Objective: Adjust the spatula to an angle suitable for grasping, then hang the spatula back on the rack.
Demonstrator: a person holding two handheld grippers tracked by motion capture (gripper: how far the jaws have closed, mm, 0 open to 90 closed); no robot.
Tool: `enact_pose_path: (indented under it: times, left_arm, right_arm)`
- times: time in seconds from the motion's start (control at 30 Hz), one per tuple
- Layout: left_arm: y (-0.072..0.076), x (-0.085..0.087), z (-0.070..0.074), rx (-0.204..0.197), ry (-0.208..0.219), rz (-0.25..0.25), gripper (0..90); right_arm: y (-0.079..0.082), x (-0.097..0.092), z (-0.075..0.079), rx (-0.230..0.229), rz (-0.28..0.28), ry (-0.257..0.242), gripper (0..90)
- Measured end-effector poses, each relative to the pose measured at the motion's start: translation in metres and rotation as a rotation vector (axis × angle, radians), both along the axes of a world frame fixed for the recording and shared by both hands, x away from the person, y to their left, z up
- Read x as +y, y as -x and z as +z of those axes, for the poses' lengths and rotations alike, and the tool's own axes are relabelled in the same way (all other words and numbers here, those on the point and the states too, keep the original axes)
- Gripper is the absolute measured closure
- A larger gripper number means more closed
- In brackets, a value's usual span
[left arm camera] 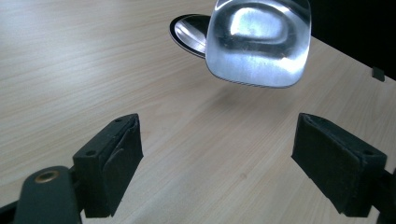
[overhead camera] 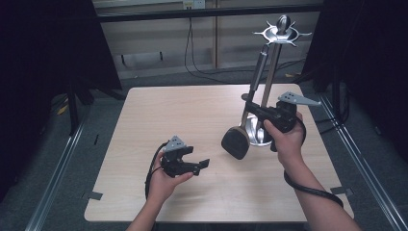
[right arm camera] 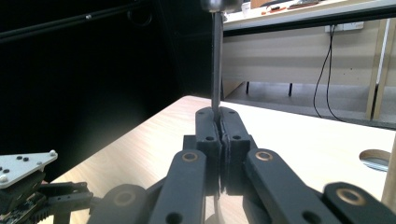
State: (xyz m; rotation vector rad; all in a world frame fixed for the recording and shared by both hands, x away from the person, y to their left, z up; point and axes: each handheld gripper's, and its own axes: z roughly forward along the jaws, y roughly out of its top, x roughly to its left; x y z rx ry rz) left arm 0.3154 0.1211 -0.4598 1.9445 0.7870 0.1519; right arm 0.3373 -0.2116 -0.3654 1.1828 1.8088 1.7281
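A light wooden table (overhead camera: 202,110) seen from above, with a person's two forearms reaching in from the near edge, each hand holding a black two-jaw gripper.

Toward the far right of the table stands a metal utensil stand (overhead camera: 276,57), a thin pole rising from a round shiny base to a star-shaped crown of hooks. A long-handled utensil (overhead camera: 252,94) leans just left of the pole. Its long axis runs steeply, from a grey handle near the crown down and left to a broad rounded head (overhead camera: 235,143) that hangs just above the table beside the base.

The right gripper (overhead camera: 255,111) is at the stand, left of the pole, its jaws pressed closed on the utensil's thin shaft about midway along. In the right gripper view the shaft (right arm camera: 217,56) rises straight up out of the clamped jaws.

The left gripper (overhead camera: 201,164) sits well left of the stand and nearer the person, jaws spread wide and holding nothing. It points toward the stand. In the left gripper view the utensil's shiny head (left arm camera: 258,39) floats ahead of and above the gap between the jaws, with the stand's base (left arm camera: 189,33) behind it.

Judging from this, the right hand controls the utensil; the left is near the head but not touching.

The stand's other hooks look bare.
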Motion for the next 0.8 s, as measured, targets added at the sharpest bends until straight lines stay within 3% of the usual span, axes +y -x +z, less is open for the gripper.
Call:
enact_pose_path:
  times: [0.43,0.6,0.8]
  left_arm:
    - [0.001,0.000,0.001,-0.002,0.005,-0.004,15.9]
    - [0.000,0.001,0.001,-0.002,0.008,-0.011,15.9]
    - [-0.001,0.001,0.000,0.002,0.011,-0.005,15.9]
  right_arm:
    - [-0.009,-0.001,-0.004,0.004,-0.020,-0.036,81.5]
    - [-0.013,0.000,-0.004,0.006,-0.021,-0.041,76.1]
    - [-0.017,0.003,-0.004,0.006,-0.030,-0.041,63.1]
